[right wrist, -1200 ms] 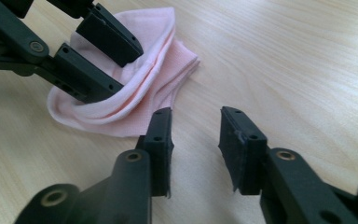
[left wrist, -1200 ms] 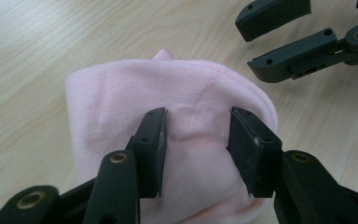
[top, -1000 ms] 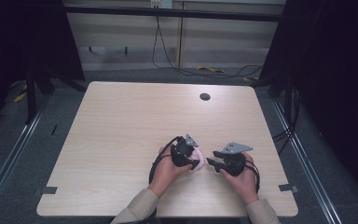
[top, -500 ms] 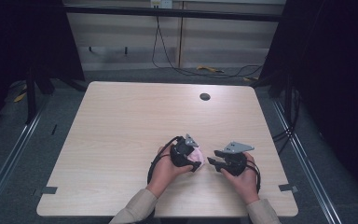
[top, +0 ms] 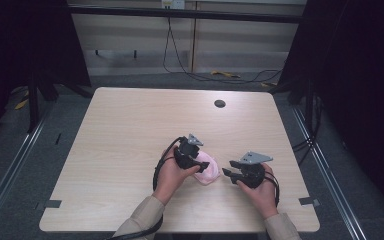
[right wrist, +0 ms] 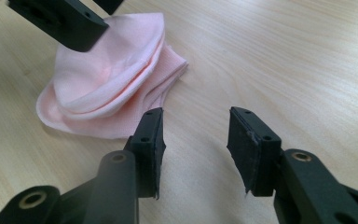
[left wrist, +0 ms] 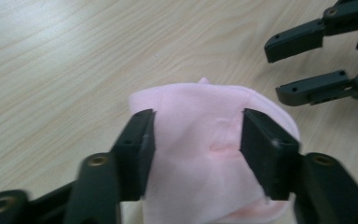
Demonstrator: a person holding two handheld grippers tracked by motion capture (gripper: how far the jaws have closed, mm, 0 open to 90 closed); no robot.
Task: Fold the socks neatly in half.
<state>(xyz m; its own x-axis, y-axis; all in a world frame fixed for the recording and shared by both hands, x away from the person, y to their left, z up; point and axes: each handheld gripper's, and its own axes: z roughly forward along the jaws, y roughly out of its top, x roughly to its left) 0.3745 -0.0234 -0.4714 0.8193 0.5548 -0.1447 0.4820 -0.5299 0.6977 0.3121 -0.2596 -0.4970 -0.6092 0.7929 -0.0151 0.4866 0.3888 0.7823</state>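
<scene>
A folded pink cloth [top: 209, 172] lies bunched on the wooden table [top: 130, 135], near the front and right of centre. My left gripper [top: 203, 166] reaches down over it from the left. In the left gripper view both pads [left wrist: 142, 140] press against the sides of the cloth [left wrist: 196, 140]; the jaws have just been closing on it. My right gripper [top: 228, 168] stands just right of the cloth, open, jaws pointing left at it. Bare table shows between its fingers [right wrist: 151, 135], and the cloth [right wrist: 107, 79] sits just beyond them.
A small dark round hole [top: 220, 103] marks the table's far side. Cables trail from both grippers towards the front edge. Beyond the table are dark frame posts and loose cables on the floor [top: 220, 75].
The left hand has shifted slightly over the pink cloth. The right hand has kept still.
</scene>
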